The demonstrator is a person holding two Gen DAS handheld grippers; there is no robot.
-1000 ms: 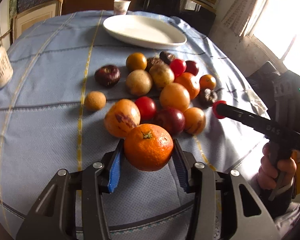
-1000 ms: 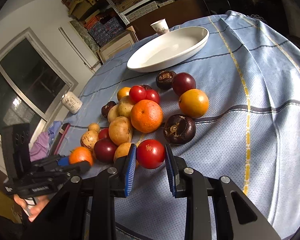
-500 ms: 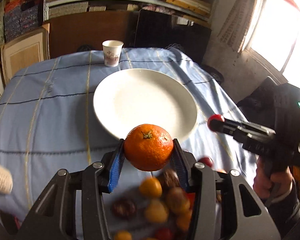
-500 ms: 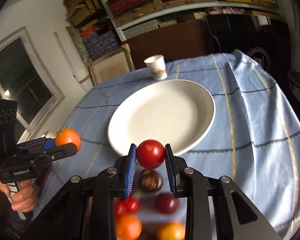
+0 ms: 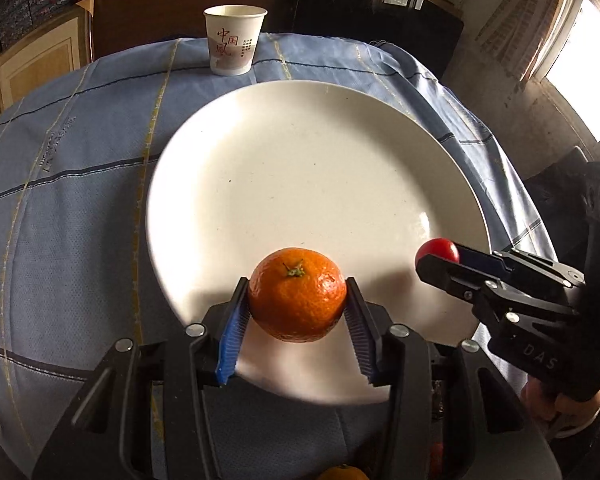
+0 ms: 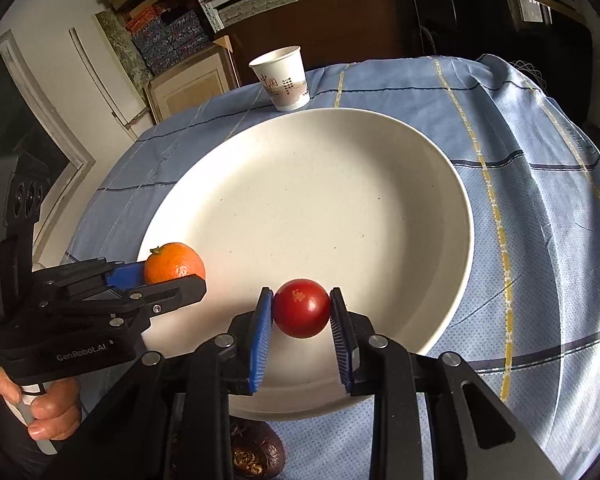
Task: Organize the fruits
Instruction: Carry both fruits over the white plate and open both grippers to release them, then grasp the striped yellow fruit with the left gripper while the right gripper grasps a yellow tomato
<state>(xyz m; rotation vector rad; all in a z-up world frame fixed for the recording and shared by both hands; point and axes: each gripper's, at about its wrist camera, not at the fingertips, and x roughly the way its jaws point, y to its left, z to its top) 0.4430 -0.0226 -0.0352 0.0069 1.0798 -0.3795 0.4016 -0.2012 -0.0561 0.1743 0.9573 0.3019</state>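
My left gripper (image 5: 297,300) is shut on an orange mandarin (image 5: 297,294) and holds it over the near edge of the white plate (image 5: 300,152). My right gripper (image 6: 301,308) is shut on a red tomato (image 6: 301,307) and holds it over the plate's (image 6: 320,200) near rim. In the right wrist view the left gripper (image 6: 172,274) with the mandarin (image 6: 174,262) hangs at the plate's left edge. In the left wrist view the right gripper (image 5: 438,256) with the tomato (image 5: 440,248) is at the plate's right edge. The plate holds no fruit.
A paper cup (image 5: 235,40) stands behind the plate on the blue checked tablecloth (image 5: 60,184); it also shows in the right wrist view (image 6: 282,78). A dark brown fruit (image 6: 256,452) lies below the plate's near rim. An orange fruit (image 5: 342,473) peeks at the bottom edge.
Both grippers have carried their fruits from the fruit pile forward to the plate. They now hang lower and closer over its near edge. The pile has dropped out of view.
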